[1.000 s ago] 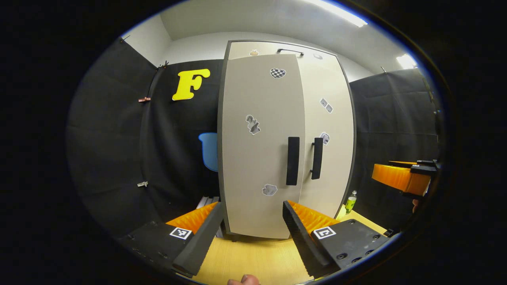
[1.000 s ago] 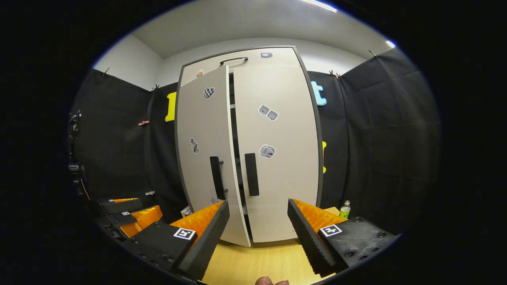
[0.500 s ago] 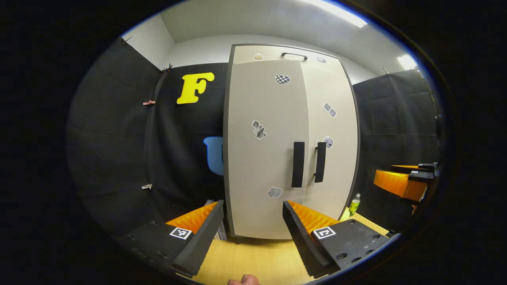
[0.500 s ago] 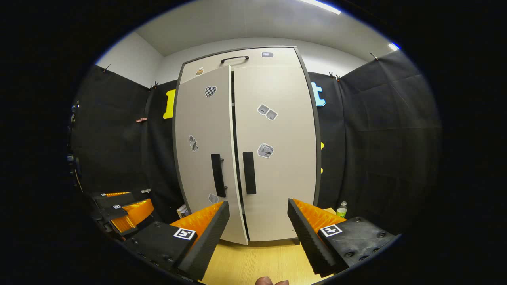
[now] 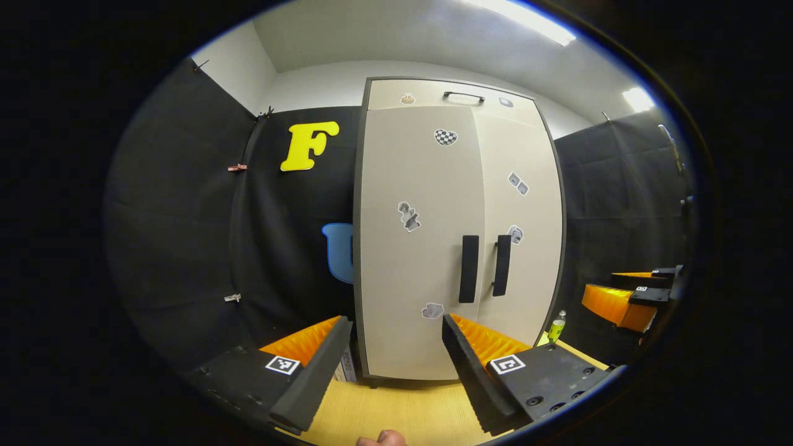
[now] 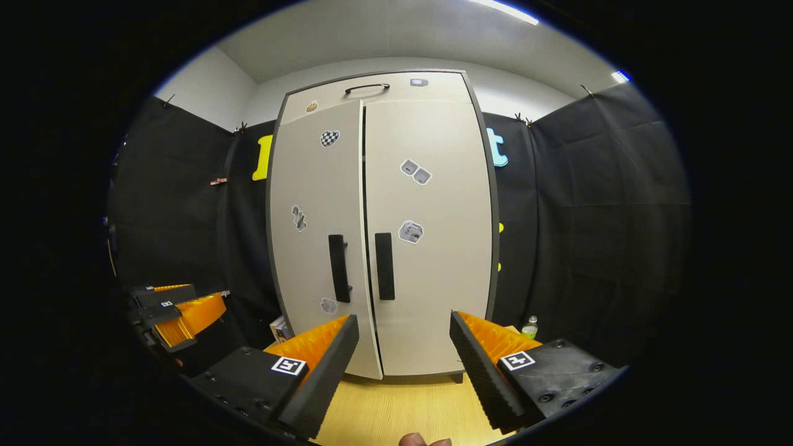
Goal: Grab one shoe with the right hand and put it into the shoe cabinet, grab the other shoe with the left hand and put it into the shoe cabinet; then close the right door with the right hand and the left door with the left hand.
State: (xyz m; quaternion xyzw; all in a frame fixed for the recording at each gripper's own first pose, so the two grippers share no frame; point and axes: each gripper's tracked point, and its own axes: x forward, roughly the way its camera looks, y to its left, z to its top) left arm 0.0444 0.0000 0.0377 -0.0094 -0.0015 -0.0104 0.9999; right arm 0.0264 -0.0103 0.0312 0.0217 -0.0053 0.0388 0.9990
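A tall beige shoe cabinet (image 5: pixel 455 241) (image 6: pixel 378 223) stands on a wooden table ahead of both grippers. The right door (image 6: pixel 430 235) lies flush. The left door (image 6: pixel 319 235) stands a thin crack off the frame, its edge still showing in the right gripper view. Each door carries a black vertical handle (image 5: pixel 469 268) (image 6: pixel 384 266). No shoe is visible; the cabinet's inside is hidden. My left gripper (image 5: pixel 390 371) is open and holds nothing, a short way back from the left door. My right gripper (image 6: pixel 403 371) is open too, facing the door seam. The right gripper (image 5: pixel 626 297) also appears at the right edge of the left gripper view.
A green bottle (image 5: pixel 557 325) (image 6: pixel 528 327) stands on the wooden table (image 6: pixel 396 412) to the right of the cabinet. Some boxes (image 5: pixel 342 370) sit by the cabinet's left foot. Black cloth walls close in both sides.
The left door has swung from ajar to almost flush. Both grippers have drawn back a little from the cabinet, staying open.
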